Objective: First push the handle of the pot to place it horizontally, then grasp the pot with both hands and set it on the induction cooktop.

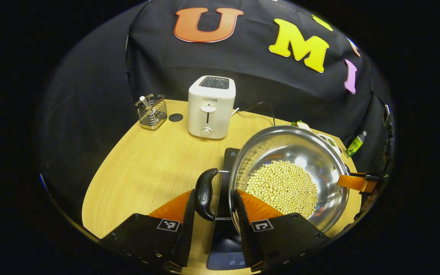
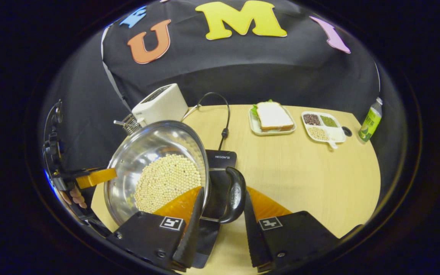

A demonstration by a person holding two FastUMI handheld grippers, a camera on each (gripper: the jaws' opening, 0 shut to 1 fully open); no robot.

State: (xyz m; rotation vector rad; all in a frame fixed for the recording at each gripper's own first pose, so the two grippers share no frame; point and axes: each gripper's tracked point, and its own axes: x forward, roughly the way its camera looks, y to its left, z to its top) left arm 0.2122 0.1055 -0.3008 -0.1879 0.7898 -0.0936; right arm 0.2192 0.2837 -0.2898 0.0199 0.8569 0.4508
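Above the cooktop (image 1: 225, 214), the pot (image 1: 288, 177) is held off the table (image 1: 147, 175), its steel bowl partly filled with pale beans (image 1: 283, 187). Left gripper (image 1: 214, 202) has its jaws on either side of one black loop handle (image 1: 204, 193), clamped on it. Right gripper (image 2: 222, 206) grips the opposite handle (image 2: 235, 194) the same way, jaws closed on it. Behind the pot in the left gripper view stand a white toaster (image 1: 211, 107) and a wire caddy (image 1: 152, 111). Farther along the table in the right gripper view lie a sandwich (image 2: 273, 115) on a plate, a divided dish (image 2: 322, 128) of grains, and a green bottle (image 2: 371, 120) at the edge.
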